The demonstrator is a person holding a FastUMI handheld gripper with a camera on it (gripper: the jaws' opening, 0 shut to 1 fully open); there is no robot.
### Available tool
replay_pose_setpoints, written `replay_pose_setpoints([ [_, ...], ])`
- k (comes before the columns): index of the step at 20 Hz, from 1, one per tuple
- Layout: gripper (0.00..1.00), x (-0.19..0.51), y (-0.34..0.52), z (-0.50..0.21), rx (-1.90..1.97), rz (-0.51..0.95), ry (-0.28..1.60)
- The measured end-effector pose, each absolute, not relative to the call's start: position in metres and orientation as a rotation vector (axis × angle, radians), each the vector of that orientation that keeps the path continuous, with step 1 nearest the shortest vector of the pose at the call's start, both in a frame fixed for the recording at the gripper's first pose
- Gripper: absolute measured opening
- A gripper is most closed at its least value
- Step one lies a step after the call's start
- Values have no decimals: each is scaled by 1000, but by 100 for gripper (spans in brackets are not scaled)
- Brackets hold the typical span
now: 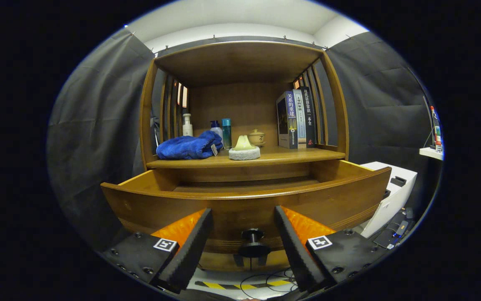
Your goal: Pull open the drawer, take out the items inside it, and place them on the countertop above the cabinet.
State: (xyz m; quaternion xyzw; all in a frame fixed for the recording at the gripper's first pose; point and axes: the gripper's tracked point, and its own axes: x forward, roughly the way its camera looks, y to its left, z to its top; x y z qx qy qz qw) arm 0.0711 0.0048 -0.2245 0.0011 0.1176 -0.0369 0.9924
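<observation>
Two fingers (194,244) spread, flanking drawer knob (253,244)

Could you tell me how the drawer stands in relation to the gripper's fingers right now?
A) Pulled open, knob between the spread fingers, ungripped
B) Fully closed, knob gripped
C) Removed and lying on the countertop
A: the drawer juts out of the cabinet, and its knob sits between the spread fingers of the gripper, which do not press on it.

Drawer (246,200) pulled out just ahead of the spread fingers of the gripper (244,244), its knob (253,244) between them, countertop (265,158) beyond, towel (188,147) left, sponge (244,149) centre, books (297,119) right, bottles (219,131) behind.
</observation>
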Motion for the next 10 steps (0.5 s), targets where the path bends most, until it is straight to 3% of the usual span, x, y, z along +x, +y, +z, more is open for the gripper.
replay_pose_setpoints([
  [10, 98, 149, 0, -236, -2, -82, 260],
])
